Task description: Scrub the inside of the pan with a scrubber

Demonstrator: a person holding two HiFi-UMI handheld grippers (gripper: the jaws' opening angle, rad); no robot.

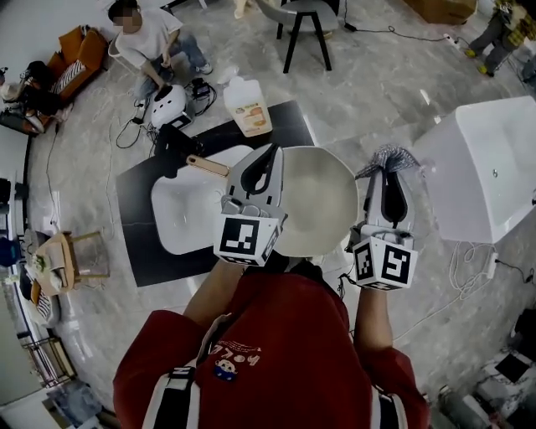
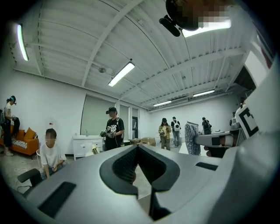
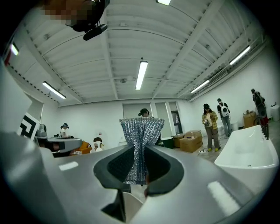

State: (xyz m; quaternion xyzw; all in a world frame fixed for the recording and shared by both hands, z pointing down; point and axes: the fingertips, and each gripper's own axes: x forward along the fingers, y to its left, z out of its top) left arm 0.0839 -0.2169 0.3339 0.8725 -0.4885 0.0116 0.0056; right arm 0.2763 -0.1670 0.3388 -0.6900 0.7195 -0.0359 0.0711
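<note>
The pan (image 1: 322, 201) is round and cream inside, with a wooden handle (image 1: 207, 165) pointing left; it lies over the right part of the sink counter. My left gripper (image 1: 266, 156) hovers over the pan's left rim. Its own view, aimed at the room and ceiling, shows the left gripper (image 2: 138, 148) with jaw tips touching and nothing between them. My right gripper (image 1: 389, 172) is just right of the pan, shut on a silvery mesh scrubber (image 1: 387, 156). In the right gripper view the scrubber (image 3: 141, 140) stands up from the jaws of the right gripper (image 3: 139, 153).
A white sink basin (image 1: 186, 214) sits in a black counter (image 1: 134, 222), with a detergent bottle (image 1: 249, 105) at its far edge. A white tub (image 1: 494, 163) stands to the right. A person (image 1: 149, 40) sits on the floor beyond; a chair (image 1: 303, 25) is farther back.
</note>
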